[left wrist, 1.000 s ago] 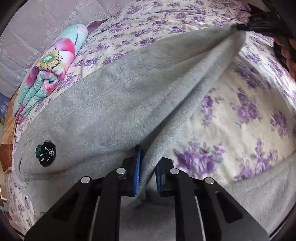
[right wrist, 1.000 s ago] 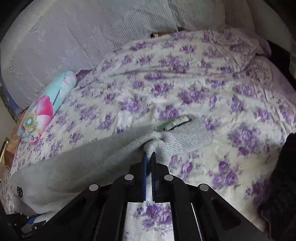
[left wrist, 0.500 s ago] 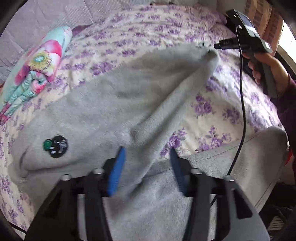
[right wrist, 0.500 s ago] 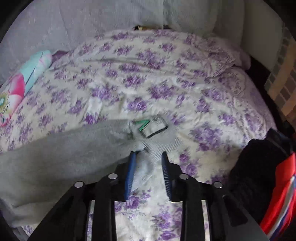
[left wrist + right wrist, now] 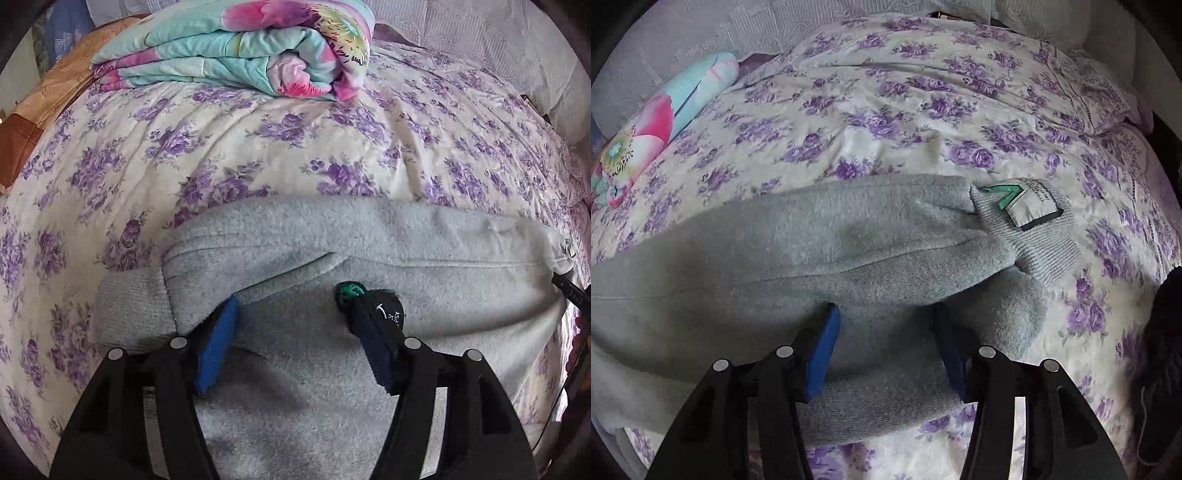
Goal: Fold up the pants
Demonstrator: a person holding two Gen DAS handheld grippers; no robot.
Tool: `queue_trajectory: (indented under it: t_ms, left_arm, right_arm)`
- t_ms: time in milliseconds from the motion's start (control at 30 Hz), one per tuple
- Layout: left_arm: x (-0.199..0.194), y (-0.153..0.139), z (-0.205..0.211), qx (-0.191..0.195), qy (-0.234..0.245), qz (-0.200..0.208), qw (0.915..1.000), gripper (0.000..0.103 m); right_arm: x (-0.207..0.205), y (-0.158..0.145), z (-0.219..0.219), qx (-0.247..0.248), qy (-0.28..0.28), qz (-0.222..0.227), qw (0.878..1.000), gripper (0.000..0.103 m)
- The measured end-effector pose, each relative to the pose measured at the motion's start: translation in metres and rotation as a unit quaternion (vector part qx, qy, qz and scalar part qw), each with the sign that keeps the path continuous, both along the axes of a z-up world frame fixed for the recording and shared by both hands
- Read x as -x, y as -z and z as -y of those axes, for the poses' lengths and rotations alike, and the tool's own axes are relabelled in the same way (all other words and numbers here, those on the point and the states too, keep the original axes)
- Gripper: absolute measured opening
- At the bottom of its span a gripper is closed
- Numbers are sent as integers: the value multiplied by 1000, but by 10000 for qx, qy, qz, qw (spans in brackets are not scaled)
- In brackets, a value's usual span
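Grey fleece pants [image 5: 369,243] lie folded lengthwise on the floral bedspread, one leg over the other. A round black patch [image 5: 388,308] and the ribbed waistband [image 5: 129,310] show in the left wrist view. My left gripper [image 5: 295,332] is open, low over the waist end, holding nothing. In the right wrist view the pants [image 5: 812,236] end in ribbed cuffs with a white and green label [image 5: 1023,206]. My right gripper [image 5: 886,343] is open over the lower leg, its blue pads either side of the cloth without pinching it.
A folded turquoise and pink floral quilt [image 5: 240,48] lies at the far side of the bed, also in the right wrist view [image 5: 657,125]. Grey pillows [image 5: 701,40] line the headboard. Dark clothing [image 5: 1163,350] sits at the right edge.
Both grippers have let go of the pants and opened wide. The raised leg now lies flat on the other one. The left gripper has swung toward the waistband.
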State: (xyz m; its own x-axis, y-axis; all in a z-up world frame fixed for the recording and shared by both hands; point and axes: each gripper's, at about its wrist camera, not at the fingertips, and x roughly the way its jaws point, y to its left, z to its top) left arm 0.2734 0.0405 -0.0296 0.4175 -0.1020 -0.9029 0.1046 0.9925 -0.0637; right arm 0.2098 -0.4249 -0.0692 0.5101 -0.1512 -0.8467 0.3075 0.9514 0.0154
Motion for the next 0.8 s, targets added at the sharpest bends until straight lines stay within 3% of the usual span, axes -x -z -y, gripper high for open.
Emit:
queue_trajectory:
  t_ms: [67,167,200,267,333,367,467,600,667,733,800]
  left_arm:
    - [8,-9,2,-14,122,54,9999,62]
    - [47,-42,-14,347,267,319,9985,65]
    - [66,-55,-23,363,314,487,9977,68]
    - [112,-77,-49,327,191,876,9954,95]
    - [152,-79,-81,342,-74,1017,9942,97]
    - [168,-72,-94,307,-198,888,9954,97]
    - [196,-41,-117,334,-473,502,9971,97]
    - [203,-1,-106,688,-391,102,9968,95]
    - [198,16,-86,938,-239,-142,9952,73]
    - [200,21,-68,534,-300,195,9979,75]
    - [201,23,-65,383,-353,323,9981,70]
  right_arm:
    - [17,-21,-3,-154,-42,155,9998,52]
    - [67,-61,-17,41,-465,710,9964,54]
    - [90,-73,-21,14,-631,833,9945,57]
    - [141,-89,-27,-8,-852,1013,9912,63]
    - [190,-98,-26,97,-826,1130,9901,68]
    - [216,-98,-24,128,-703,1170,9906,69]
    - [283,-85,-14,248,25,1133,9932,69]
    - [339,-42,-7,-60,778,933,9926,69]
    - [346,-15,-14,-89,659,607,9959,69]
    - [348,11,-15,100,597,336,9976,70]
    - [355,13,-17,174,514,540,9971,71]
